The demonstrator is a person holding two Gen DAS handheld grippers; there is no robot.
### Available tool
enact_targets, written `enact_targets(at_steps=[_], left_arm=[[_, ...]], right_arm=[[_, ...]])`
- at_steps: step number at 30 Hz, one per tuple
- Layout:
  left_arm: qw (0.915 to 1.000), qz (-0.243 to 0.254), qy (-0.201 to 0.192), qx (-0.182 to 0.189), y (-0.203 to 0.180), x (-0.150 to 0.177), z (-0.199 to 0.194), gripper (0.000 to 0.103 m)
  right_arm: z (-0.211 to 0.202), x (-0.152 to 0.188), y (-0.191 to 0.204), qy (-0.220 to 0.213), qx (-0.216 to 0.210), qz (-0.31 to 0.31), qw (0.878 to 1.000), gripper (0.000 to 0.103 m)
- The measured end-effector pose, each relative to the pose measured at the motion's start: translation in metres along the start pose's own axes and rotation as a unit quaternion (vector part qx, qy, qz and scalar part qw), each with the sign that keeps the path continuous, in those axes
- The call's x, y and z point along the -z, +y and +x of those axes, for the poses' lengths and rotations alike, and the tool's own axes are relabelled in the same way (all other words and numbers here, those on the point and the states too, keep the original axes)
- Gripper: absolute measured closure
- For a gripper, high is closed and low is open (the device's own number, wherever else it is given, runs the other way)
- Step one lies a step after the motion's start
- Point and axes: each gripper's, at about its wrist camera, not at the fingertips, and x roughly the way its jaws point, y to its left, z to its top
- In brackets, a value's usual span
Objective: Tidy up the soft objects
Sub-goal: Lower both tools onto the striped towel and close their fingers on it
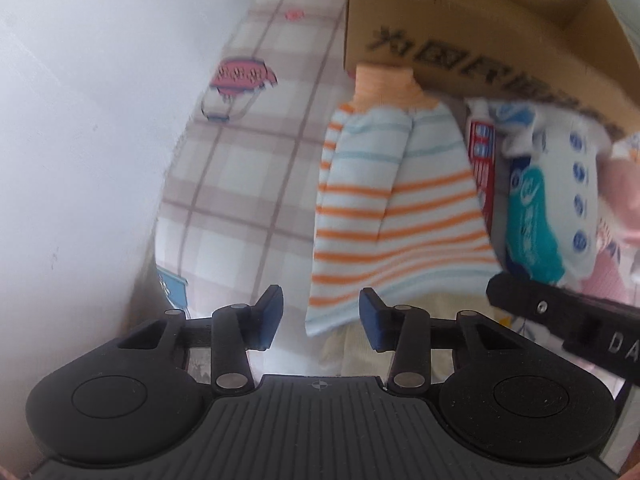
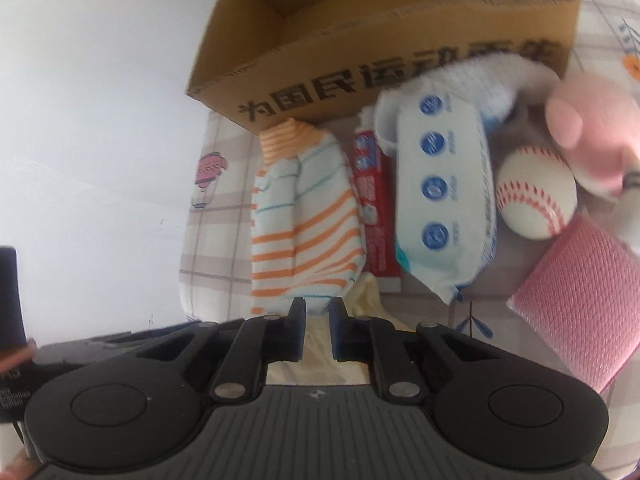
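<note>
A white sock (image 1: 400,216) with orange and teal stripes lies flat on the plaid sheet, its orange cuff against a cardboard box (image 1: 460,52). My left gripper (image 1: 320,316) points down over the sock's near left corner. Its blue pads stand apart, and the corner lies between them without touching the left pad. In the right wrist view the same sock (image 2: 304,220) runs away from my right gripper (image 2: 319,320). That gripper's jaws are nearly together, pinching the sock's near edge. A cream cloth (image 2: 368,300) lies under that edge. A black finger of the right gripper (image 1: 520,296) shows beside the sock.
The open cardboard box (image 2: 360,40) stands at the far side. Right of the sock lie a red toothpaste tube (image 2: 372,200), a wipes pack (image 2: 444,200), a baseball (image 2: 536,192), a pink plush toy (image 2: 588,132) and a pink knitted cloth (image 2: 576,300). A white wall (image 2: 100,120) closes the left.
</note>
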Motion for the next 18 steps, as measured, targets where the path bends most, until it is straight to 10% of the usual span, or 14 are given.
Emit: enact_targets(at_steps=[14, 18], left_arm=[[0.9995, 0.005, 0.003, 0.03, 0.01, -0.025, -0.006, 0.058], [0.9991, 0.014, 0.026, 0.029, 0.023, -0.022, 0.0, 0.058]], right_arm=[[-0.014, -0.02, 0.016, -0.006, 0.022, -0.017, 1.0, 0.085], [-0.018, 0.0, 0.023, 0.011, 0.039, -0.02, 0.999, 0.052]])
